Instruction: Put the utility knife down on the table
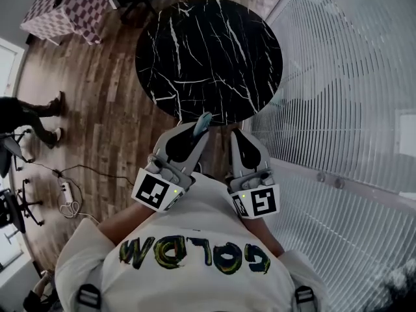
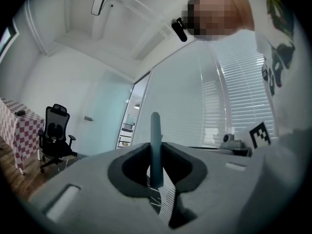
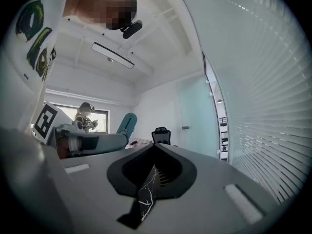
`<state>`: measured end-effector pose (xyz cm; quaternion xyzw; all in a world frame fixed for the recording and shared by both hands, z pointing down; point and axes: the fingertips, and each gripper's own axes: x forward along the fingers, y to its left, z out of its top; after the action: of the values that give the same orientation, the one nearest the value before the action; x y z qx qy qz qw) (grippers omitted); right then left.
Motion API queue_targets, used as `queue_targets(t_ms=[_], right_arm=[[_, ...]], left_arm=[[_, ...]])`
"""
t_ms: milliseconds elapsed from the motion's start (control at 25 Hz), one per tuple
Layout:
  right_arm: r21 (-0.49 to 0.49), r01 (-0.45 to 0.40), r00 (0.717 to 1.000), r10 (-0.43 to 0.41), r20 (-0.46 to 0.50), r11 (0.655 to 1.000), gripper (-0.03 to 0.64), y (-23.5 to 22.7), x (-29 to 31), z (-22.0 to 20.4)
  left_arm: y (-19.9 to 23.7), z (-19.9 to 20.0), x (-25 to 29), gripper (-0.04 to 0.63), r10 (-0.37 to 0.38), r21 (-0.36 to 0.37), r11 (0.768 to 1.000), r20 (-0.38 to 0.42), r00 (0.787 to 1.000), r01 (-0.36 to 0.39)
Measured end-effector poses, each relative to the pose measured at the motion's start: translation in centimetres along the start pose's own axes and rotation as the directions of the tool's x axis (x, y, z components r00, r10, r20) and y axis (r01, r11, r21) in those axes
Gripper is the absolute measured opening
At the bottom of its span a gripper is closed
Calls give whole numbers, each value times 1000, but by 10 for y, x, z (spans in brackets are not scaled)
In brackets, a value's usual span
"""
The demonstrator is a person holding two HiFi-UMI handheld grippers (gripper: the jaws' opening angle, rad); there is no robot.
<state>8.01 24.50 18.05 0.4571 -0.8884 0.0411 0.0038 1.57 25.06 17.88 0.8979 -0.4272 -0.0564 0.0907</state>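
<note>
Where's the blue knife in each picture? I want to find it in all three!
Head view: the utility knife pokes out of the left gripper, just below the middle, at the table's near edge.
Left gripper view: the knife stands upright in the middle, clamped between the jaws.
Right gripper view: the knife slants up, left of the middle.
Shared landmark: the black marble table.
</note>
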Motion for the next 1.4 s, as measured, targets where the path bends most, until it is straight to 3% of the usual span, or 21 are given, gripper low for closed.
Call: queue_targets(t_ms=[520,760,1120,1400], right_arm=[[-19,28,999,-29,-17,999,2,-34,140,16],[-6,80,996,-81,-30,997,2,-50,186,17],[24,122,990,-120,-75,992,2,-77,202,-1],[37,99,992,-96,-87,994,2,-98,203,-2]], left_arm=[[120,32,72,74,-38,-14,999,13,999,38],[165,38,96,74,-65,-25,998,-6,998,65],[185,19,125,74,-78,-43,996,-53,996,76],[184,13,146,74,-32,-62,998,-71,997,28]])
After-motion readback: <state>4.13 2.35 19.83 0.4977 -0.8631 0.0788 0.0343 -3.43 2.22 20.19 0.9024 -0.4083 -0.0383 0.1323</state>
